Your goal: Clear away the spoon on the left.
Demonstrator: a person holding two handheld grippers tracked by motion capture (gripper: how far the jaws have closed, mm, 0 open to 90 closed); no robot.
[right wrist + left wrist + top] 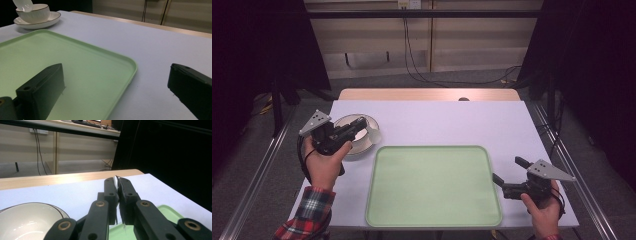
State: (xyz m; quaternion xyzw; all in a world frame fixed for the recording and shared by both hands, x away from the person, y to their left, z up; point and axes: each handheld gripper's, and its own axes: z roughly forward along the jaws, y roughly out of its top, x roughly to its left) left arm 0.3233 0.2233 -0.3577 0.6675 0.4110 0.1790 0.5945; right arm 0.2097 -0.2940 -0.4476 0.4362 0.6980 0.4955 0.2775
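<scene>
My left tool (357,125) is pinched on a white spoon (373,134), held above the bowl (362,142) on its saucer (346,121), prob. for moving to the green tray (433,220). Right tool (507,169) waits spread wide w/ nothing in it at tray's edge on the surface (452,120).

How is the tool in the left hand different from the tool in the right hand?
The left tool is shut on a white spoon above the bowl; the right tool is open and holds nothing. The left tool is beside the green tray's far corner; the right tool is by its right edge. Both are black, each held by one hand.
</scene>
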